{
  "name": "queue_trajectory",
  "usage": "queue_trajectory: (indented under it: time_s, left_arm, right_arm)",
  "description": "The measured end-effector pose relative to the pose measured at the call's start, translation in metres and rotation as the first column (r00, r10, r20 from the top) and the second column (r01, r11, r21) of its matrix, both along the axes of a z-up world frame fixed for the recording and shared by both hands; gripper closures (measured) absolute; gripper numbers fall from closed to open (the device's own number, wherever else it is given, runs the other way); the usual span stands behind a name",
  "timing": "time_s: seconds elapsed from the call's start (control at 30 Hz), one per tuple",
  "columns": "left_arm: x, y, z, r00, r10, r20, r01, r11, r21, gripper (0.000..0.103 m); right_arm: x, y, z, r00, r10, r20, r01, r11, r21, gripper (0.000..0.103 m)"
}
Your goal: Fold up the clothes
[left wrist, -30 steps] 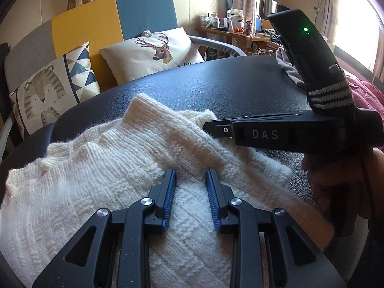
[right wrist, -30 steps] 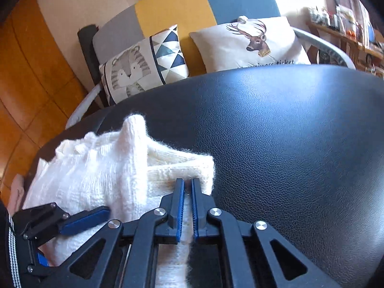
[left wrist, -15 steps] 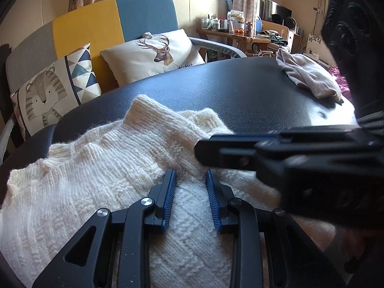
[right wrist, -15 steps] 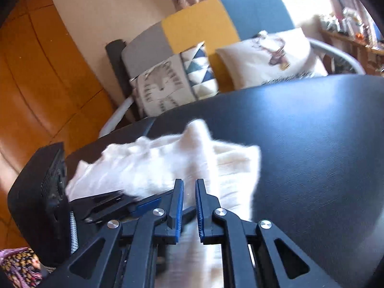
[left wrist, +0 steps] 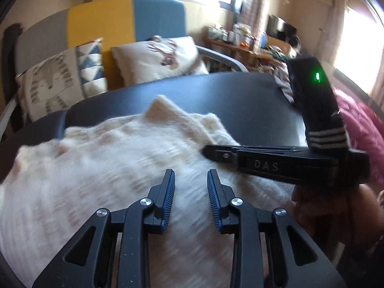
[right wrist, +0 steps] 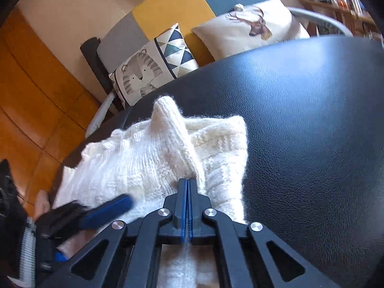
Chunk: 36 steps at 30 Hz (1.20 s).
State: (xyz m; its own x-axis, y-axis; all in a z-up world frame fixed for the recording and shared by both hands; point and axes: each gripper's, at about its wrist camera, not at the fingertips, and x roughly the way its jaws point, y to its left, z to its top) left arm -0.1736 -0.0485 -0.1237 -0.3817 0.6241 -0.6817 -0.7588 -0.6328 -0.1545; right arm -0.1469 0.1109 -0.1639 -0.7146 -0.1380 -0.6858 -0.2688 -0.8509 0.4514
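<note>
The fluffy white sweater (right wrist: pixel 153 168) lay bunched on the black table (right wrist: pixel 312 120), the right gripper (right wrist: pixel 187 184) was pinched shut on a fold, probably to pull it over, and the left gripper (left wrist: pixel 189 192) waited above, jaws apart.

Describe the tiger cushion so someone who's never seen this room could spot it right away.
Find the patchwork sofa behind the black table. Two cushions lean against its back; the tiger cushion sits before the grey panel. Unlike the deer cushion beside it, it shows a striped grey cartoon tiger beside blue triangles.
</note>
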Motion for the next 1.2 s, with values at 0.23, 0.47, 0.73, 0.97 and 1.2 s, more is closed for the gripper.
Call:
queue_trajectory:
  time_s: [0.23,0.47,0.73,0.97,1.2]
  left_arm:
    - [-0.015,-0.114,0.014,0.946,0.323,-0.022,-0.321,0.944,0.069,0.072]
    - [-0.014,-0.186,0.002,0.86,0.511,-0.001,-0.507,0.855,0.109,0.072]
    - [-0.004,-0.216,-0.03,0.852,0.519,0.072,-0.523,0.848,0.084,0.072]
    - [0.022,-0.263,-0.024,0.854,0.507,0.119,-0.519,0.847,0.113,0.072]
    - [0.032,-0.348,-0.029,0.835,0.508,0.212,-0.544,0.822,0.169,0.072]
  right_arm:
    - [-0.002,-0.028,0.031,0.999,0.014,-0.033,-0.012,0.997,0.079,0.103]
    - [-0.003,-0.061,0.067,0.997,0.038,-0.074,-0.026,0.987,0.156,0.09]
    - [-0.034,-0.187,0.08,0.925,0.369,-0.09,-0.345,0.916,0.203,0.089]
    - [-0.07,-0.279,0.05,0.845,0.535,-0.02,-0.519,0.827,0.215,0.089]
    - [-0.105,-0.316,0.036,0.825,0.565,0.021,-0.554,0.8,0.229,0.089]
